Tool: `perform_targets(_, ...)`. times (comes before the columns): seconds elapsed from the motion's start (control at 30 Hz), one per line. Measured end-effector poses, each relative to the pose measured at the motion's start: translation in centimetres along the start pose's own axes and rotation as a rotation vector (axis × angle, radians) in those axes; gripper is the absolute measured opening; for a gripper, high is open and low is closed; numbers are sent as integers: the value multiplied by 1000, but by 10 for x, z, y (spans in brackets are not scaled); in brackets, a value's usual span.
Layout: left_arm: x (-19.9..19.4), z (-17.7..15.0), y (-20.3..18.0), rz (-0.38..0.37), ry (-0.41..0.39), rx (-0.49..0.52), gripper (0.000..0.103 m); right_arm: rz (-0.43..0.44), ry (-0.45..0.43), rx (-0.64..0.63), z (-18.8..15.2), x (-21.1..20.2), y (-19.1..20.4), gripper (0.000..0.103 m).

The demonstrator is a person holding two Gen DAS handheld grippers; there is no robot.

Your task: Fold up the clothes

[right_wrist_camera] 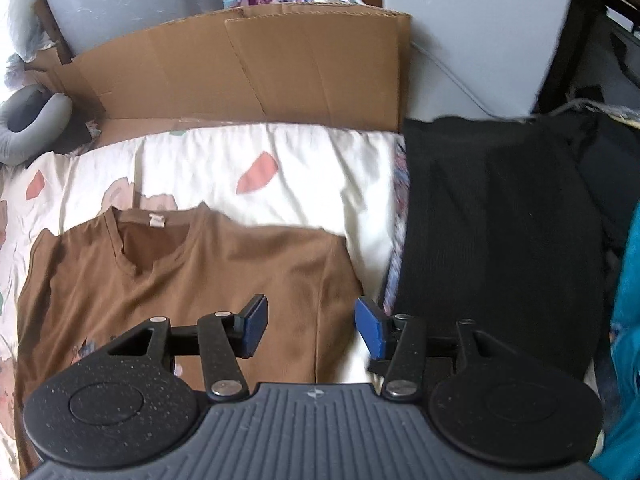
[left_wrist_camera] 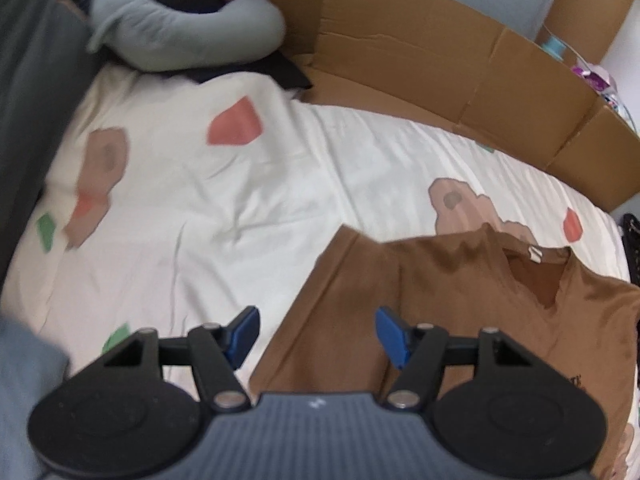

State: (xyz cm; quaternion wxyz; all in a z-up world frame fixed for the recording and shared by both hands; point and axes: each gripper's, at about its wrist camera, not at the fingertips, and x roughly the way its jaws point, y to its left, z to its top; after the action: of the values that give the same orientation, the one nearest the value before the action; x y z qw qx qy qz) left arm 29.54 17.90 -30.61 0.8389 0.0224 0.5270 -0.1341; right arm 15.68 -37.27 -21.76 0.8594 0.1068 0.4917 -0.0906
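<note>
— So, how far along is the folding?

— Hardly started, I'd say. The brown T-shirt lies spread face-up on the bedsheet, V-neck at the far end from both claws, no fold in the body as far as I can see. All the folds look yet to be made.

— And the claws?

— Both empty, blue pads apart. The left gripper hangs over the shirt's one side edge, one pad above the sheet, the other above brown cloth. The right gripper straddles the opposite edge by the sleeve, in the same fashion. Neither pinches anything yet.

— What's the cloth like?

— Soft, thin jersey, matte, lightly rumpled near the collar, with a small white label inside the neck. The sheet beneath is creased white cotton with pink, green and tan patches printed on it.

— Anything else nearby?

— Beyond the right claw's outer pad, a black ribbed garment lies flat. Farther ahead stand flattened cardboard panels, stiff and creased, and a grey tubular pillow curled into a ring.
</note>
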Motion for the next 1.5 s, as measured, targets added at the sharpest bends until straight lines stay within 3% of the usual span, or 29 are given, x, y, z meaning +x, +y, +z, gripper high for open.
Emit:
perform_targets(0.37, 79, 24, -21, 6, 20, 167, 68, -55, -19, -118, 30, 67, 22, 56)
perform_targets(0.8, 129, 34, -18, -37, 78, 134, 67, -26, 18, -115, 22, 112, 28, 56)
perform_targets(0.87, 131, 31, -23, -25, 77, 150, 51, -20, 18, -109, 21, 114, 28, 56)
perform_targets(0.93, 128, 28, -31, 3, 62, 190, 43, -18, 20, -104, 19, 116, 28, 56)
perform_targets(0.97, 125, 27, -33, 14, 53, 201, 35, -19, 21, -100, 18, 117, 27, 56)
perform_targets(1.03, 119, 25, -32, 23, 35, 183, 27, -22, 23, -92, 17, 119, 25, 56)
perform_targets(1.27, 104, 13, -26, 66, -9, 106, 23, -23, 34, -78, 9, 123, 20, 56)
perform_targets(1.5, 89, -4, -20, 51, -15, 58, 23, -12, 51, -101, 2, 125, 22, 56)
